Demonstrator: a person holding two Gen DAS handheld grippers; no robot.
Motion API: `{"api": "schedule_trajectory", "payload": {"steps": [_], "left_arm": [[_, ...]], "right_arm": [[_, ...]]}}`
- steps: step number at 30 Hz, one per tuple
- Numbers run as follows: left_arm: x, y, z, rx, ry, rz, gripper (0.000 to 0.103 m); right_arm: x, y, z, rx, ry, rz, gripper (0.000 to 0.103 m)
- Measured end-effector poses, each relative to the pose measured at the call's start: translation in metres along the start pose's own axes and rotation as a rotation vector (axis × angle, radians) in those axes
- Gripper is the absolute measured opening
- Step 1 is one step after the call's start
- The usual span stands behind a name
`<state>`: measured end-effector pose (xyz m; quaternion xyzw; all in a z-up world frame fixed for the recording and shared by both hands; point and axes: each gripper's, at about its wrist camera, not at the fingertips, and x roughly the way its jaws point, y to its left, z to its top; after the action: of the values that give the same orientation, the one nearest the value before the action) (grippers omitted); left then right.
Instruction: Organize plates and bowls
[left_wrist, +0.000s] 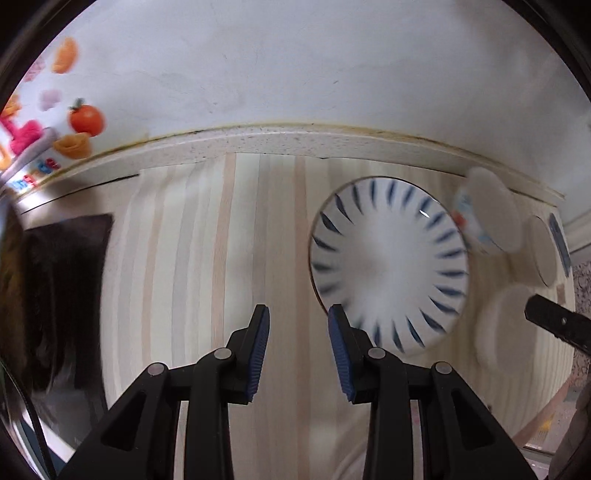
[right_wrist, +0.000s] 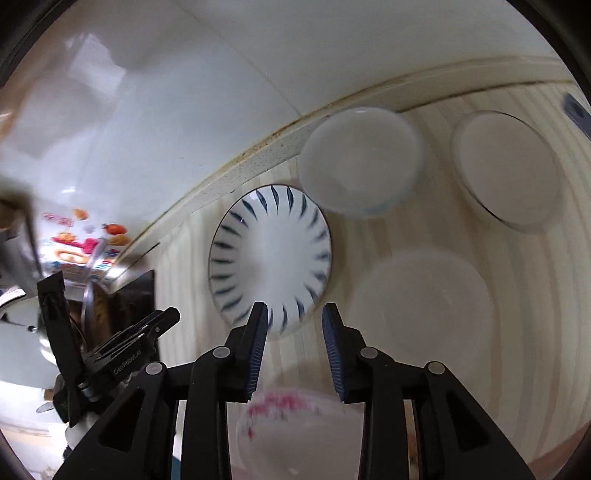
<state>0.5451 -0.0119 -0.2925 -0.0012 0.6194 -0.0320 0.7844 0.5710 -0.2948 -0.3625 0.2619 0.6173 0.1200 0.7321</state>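
A pale striped wood surface (left_wrist: 229, 229) runs along a white wall; in the left wrist view the blue-striped plate (left_wrist: 389, 275) is seen ahead & right of the left gripper (left_wrist: 298, 314), jaws apart w/ nothing held. In the right wrist view the same plate (right_wrist: 269, 258) is seen just ahead-left of the right gripper (right_wrist: 294, 312), also wide & empty, its left pad over the near rim, so the right is judged nearer.

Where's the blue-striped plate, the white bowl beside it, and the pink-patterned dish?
blue-striped plate (right_wrist: 271, 254): right wrist view, its centre.
white bowl (right_wrist: 360, 160): right wrist view, inside.
pink-patterned dish (right_wrist: 295, 435): right wrist view, inner surface.
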Motion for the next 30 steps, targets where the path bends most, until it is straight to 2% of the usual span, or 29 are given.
{"api": "schedule_trajectory", "payload": {"steps": [4, 8, 11, 13, 14, 15, 16, 23, 30], "left_arm": [[0.039, 0.005, 0.020, 0.015, 0.056, -0.006, 0.031], [0.070, 0.002, 0.032, 0.030, 0.109, -0.047, 0.033], [0.079, -0.003, 0.036, 0.051, 0.114, -0.073, 0.031], [0.082, -0.007, 0.039, 0.066, 0.109, -0.092, 0.030], [0.084, -0.009, 0.040, 0.072, 0.104, -0.095, 0.028], [0.084, -0.011, 0.041, 0.080, 0.095, -0.105, 0.020], [0.083, -0.013, 0.041, 0.084, 0.090, -0.109, 0.019], [0.079, -0.014, 0.033, 0.080, 0.079, -0.085, 0.019], [0.051, -0.012, 0.017, 0.058, 0.040, -0.074, 0.018]], "right_arm": [[0.045, 0.009, 0.031, 0.009, 0.055, -0.090, 0.033], [0.077, 0.002, 0.045, 0.012, 0.115, -0.171, 0.033], [0.090, 0.001, 0.046, 0.004, 0.137, -0.211, 0.031], [0.098, 0.000, 0.049, 0.003, 0.144, -0.234, 0.019], [0.100, 0.001, 0.049, -0.003, 0.145, -0.243, 0.016], [0.102, 0.001, 0.050, -0.011, 0.145, -0.253, 0.014], [0.103, 0.003, 0.050, -0.017, 0.143, -0.262, 0.014], [0.104, 0.004, 0.044, -0.030, 0.133, -0.257, 0.012], [0.090, 0.014, 0.042, -0.063, 0.126, -0.230, 0.012]]}}
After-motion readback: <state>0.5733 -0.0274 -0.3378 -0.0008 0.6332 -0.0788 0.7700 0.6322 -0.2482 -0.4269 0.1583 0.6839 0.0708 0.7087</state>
